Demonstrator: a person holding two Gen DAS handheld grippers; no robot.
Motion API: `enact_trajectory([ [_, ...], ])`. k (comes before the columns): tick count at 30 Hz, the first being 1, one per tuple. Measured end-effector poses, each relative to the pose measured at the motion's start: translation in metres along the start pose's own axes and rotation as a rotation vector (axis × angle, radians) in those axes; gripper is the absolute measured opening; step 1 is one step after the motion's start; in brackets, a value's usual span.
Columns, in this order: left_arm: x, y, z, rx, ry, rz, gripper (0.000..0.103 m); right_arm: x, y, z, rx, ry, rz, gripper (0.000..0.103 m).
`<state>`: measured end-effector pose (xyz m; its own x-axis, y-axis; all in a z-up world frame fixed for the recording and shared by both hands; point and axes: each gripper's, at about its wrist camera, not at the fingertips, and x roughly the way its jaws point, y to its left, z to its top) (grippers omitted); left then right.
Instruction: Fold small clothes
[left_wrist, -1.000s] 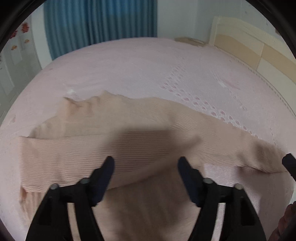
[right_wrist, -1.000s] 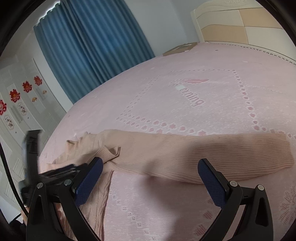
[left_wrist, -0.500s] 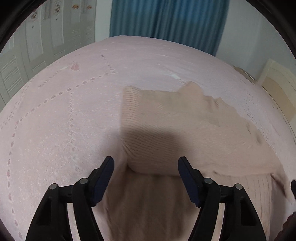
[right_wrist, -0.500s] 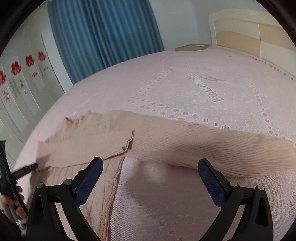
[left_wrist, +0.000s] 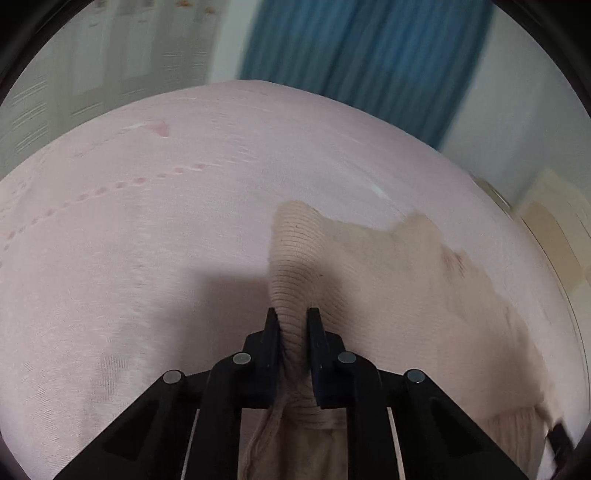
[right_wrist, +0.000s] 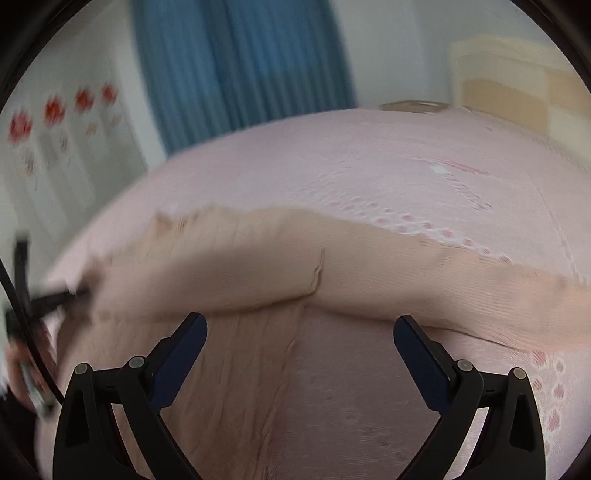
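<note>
A beige ribbed knit top (left_wrist: 406, 280) lies spread on the pink bedspread (left_wrist: 147, 240). My left gripper (left_wrist: 292, 317) is shut on a bunched fold of the top at its left edge, with ribbed fabric rising between the fingers. In the right wrist view the same top (right_wrist: 258, 266) stretches across the frame, one long sleeve (right_wrist: 480, 295) running to the right. My right gripper (right_wrist: 299, 328) is open and empty, just above the top's body below the sleeves. The left gripper (right_wrist: 62, 295) shows blurred at the left edge of that view.
Blue curtains (right_wrist: 240, 74) hang behind the bed. A cream headboard (right_wrist: 517, 88) stands at the right. White wardrobe doors with red flower stickers (right_wrist: 55, 110) are at the left. The pink bedspread extends widely around the top.
My left gripper has closed from open onto the top's left edge fold. My right gripper has moved closer to the top and stays open. Both views are motion-blurred.
</note>
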<state>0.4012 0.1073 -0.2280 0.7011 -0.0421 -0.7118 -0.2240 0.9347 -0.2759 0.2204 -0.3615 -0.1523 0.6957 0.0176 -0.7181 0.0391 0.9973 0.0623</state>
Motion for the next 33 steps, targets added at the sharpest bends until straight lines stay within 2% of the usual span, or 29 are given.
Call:
enact_trajectory([
  [2, 0.009, 0.011, 0.001, -0.037, 0.046, -0.028, 0.014, 0.006, 0.014, -0.001, -0.067, 0.025, -0.031, 0.099],
  [5, 0.009, 0.007, 0.0, -0.028, 0.046, -0.024, 0.017, 0.01, 0.023, -0.002, -0.112, 0.041, -0.058, 0.099],
  [8, 0.009, 0.0, -0.004, 0.008, 0.044, 0.033, 0.028, 0.01, 0.017, -0.002, -0.079, 0.055, -0.052, 0.099],
  [11, 0.006, -0.006, -0.008, 0.026, 0.042, 0.059, 0.037, 0.009, 0.0, -0.003, -0.005, 0.065, -0.032, 0.099],
  [15, 0.006, -0.014, -0.011, 0.079, 0.039, 0.111, 0.052, -0.002, -0.029, 0.0, 0.12, 0.051, -0.024, 0.087],
  [16, 0.004, -0.017, -0.013, 0.103, 0.039, 0.138, 0.06, -0.006, -0.037, 0.002, 0.138, 0.06, -0.025, 0.079],
  [18, 0.003, -0.024, -0.015, 0.143, 0.034, 0.169, 0.063, -0.019, -0.052, 0.008, 0.179, 0.069, -0.031, 0.065],
  [19, 0.003, -0.027, -0.015, 0.159, 0.032, 0.172, 0.063, -0.03, -0.06, 0.012, 0.194, 0.045, -0.048, 0.063],
  [22, 0.002, -0.03, -0.017, 0.184, 0.032, 0.183, 0.069, -0.064, -0.084, 0.023, 0.195, -0.029, -0.159, 0.063],
  [26, 0.0, -0.025, -0.016, 0.167, 0.033, 0.177, 0.071, -0.101, -0.132, 0.012, 0.197, -0.08, -0.186, 0.067],
  [28, 0.001, -0.025, -0.015, 0.169, 0.036, 0.177, 0.071, -0.107, -0.159, -0.001, 0.206, -0.063, -0.219, 0.074],
  [31, 0.001, -0.028, -0.015, 0.188, 0.031, 0.191, 0.071, -0.102, -0.2, -0.026, 0.236, 0.015, -0.303, 0.074],
  [33, 0.0, -0.032, -0.017, 0.202, 0.028, 0.201, 0.071, -0.096, -0.224, -0.04, 0.3, 0.047, -0.311, 0.074],
])
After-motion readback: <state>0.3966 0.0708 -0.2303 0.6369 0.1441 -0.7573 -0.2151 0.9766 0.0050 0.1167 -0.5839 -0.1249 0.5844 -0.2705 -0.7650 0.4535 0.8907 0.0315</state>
